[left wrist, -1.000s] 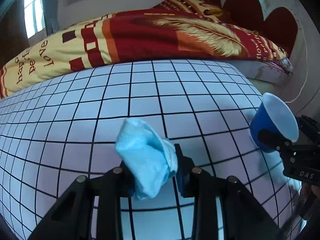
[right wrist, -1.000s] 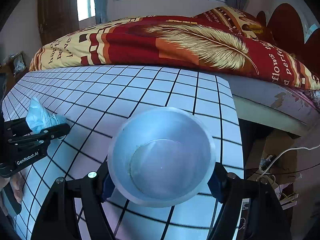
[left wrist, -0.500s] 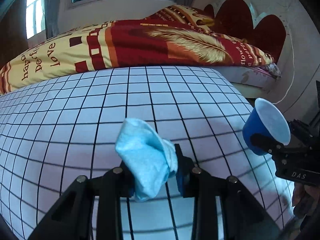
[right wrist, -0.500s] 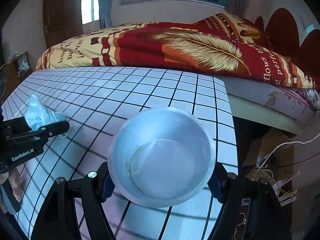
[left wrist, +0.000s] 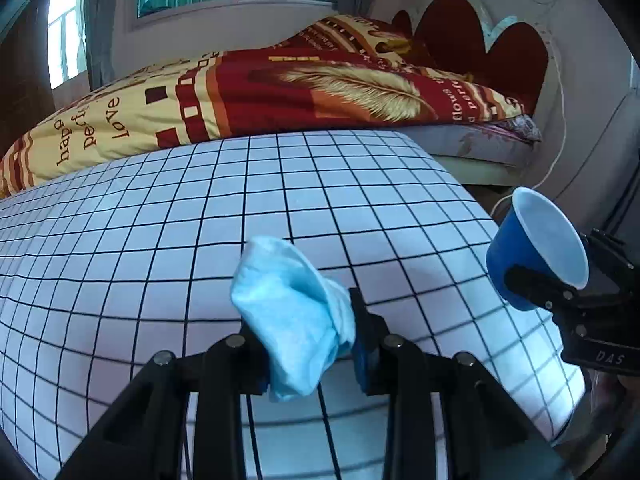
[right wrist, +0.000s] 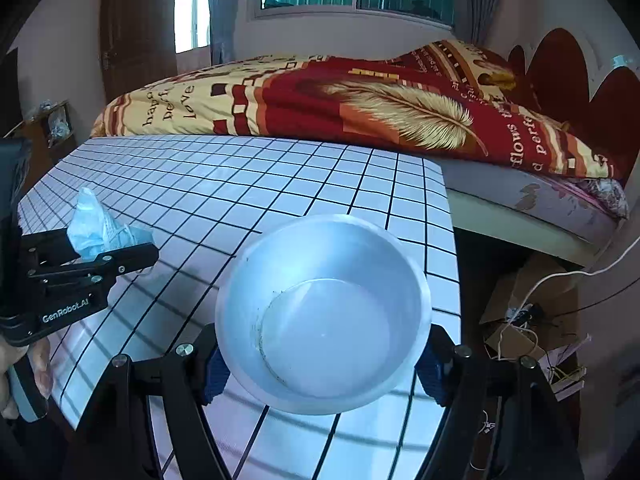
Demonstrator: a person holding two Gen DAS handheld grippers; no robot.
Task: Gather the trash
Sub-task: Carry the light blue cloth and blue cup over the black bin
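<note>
Blue tissue (left wrist: 294,316) pinched in left claw (left wrist: 310,344) — cup (right wrist: 324,312) in right claw (right wrist: 320,364).

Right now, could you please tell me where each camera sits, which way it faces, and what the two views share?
Left wrist: on the left gripper, facing across the grid-patterned table toward the bed; its fingers pinch a blue tissue.
Right wrist: on the right gripper, facing the same way; its fingers hold a blue cup, mouth toward the lens.
Shared: table, bed, tissue, cup; each view shows the other gripper.

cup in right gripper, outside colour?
Blue outside, white inside; the cup shows best in the left wrist view.
</note>
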